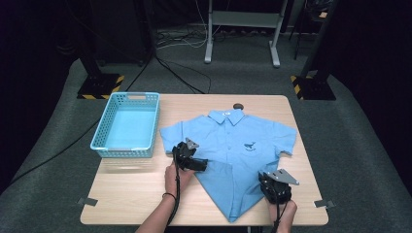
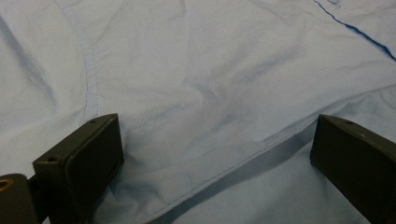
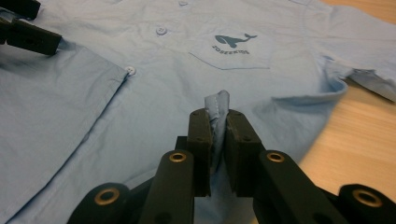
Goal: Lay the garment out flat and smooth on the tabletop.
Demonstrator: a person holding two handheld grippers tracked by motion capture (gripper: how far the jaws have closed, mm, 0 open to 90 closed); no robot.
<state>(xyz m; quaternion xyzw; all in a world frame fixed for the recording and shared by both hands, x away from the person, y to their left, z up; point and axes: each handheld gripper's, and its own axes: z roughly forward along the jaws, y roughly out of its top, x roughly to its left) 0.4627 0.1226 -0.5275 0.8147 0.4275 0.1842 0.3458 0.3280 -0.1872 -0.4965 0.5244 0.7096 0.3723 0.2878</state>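
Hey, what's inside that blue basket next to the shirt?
The blue basket looks empty: its pale floor shows in the high view. The strip of floor right behind its near wall is hidden. The shirt lies beside it on the table.

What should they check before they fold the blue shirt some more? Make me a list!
1. Right gripper pinching the shirt edge: ok, jaws shut on a fold of cloth.
2. Left gripper gripping the shirt: not ok, jaws wide open over the cloth.
3. Left side already folded in: ok, a flap lies over the front.
4. Basket out of the way: ok, beside the shirt.
5. Shirt all on the table: ok.
6. Cloth layers pinched: cannot tell.
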